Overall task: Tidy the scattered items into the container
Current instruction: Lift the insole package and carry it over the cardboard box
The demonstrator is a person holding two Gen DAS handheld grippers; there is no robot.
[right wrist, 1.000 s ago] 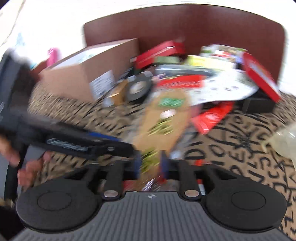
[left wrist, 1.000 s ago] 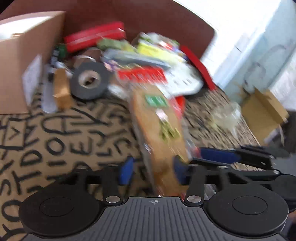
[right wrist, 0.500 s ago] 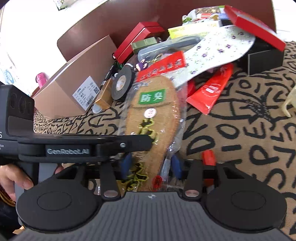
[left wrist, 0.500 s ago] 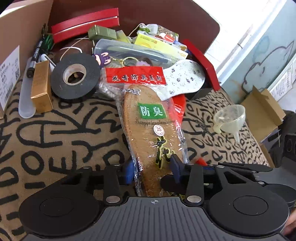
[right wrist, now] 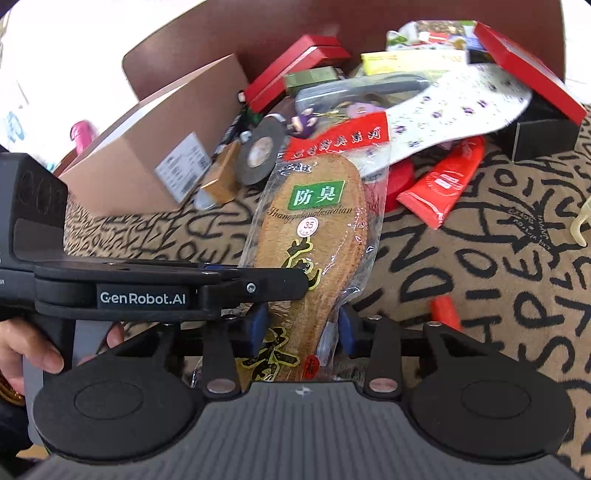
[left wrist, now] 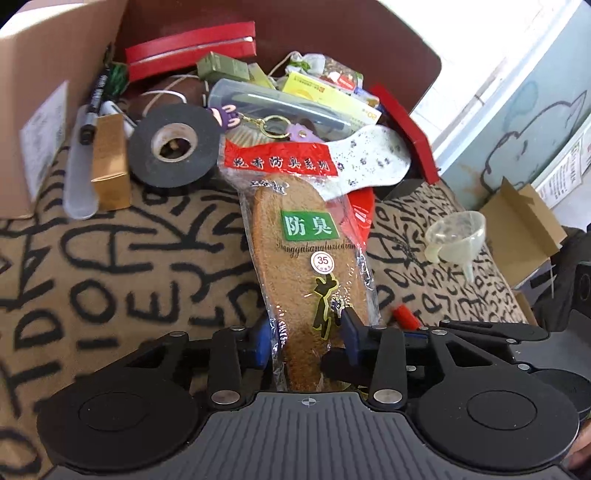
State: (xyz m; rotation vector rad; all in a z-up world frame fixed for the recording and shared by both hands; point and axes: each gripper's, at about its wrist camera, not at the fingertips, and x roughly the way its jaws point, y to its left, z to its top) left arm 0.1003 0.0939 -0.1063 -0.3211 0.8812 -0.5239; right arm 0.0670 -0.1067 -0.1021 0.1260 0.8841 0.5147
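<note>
A brown insole in a clear plastic pack (left wrist: pixel 310 266) lies lengthwise on the patterned cloth, its red header against the pile of items. It also shows in the right wrist view (right wrist: pixel 314 236). My left gripper (left wrist: pixel 306 338) has its blue pads on both sides of the pack's near end, jaws a pack-width apart. My right gripper (right wrist: pixel 301 328) straddles the same near end from the other side, jaws also apart. The left gripper's body (right wrist: pixel 147 291) crosses the right view. The cardboard box (right wrist: pixel 159 147) stands at the left.
The pile holds a black tape roll (left wrist: pixel 171 144), a gold box (left wrist: pixel 109 160), a white insole (left wrist: pixel 369 162), red boxes (left wrist: pixel 192 48), a red tube (right wrist: pixel 443 184) and a grey case (left wrist: pixel 273 103). A clear funnel (left wrist: pixel 456 236) lies right. A brown chair back (left wrist: pixel 295 26) stands behind.
Both grippers have moved closer and steadied over the insole pack's near end. The right gripper's jaws have widened from a narrow gap to straddle the pack.
</note>
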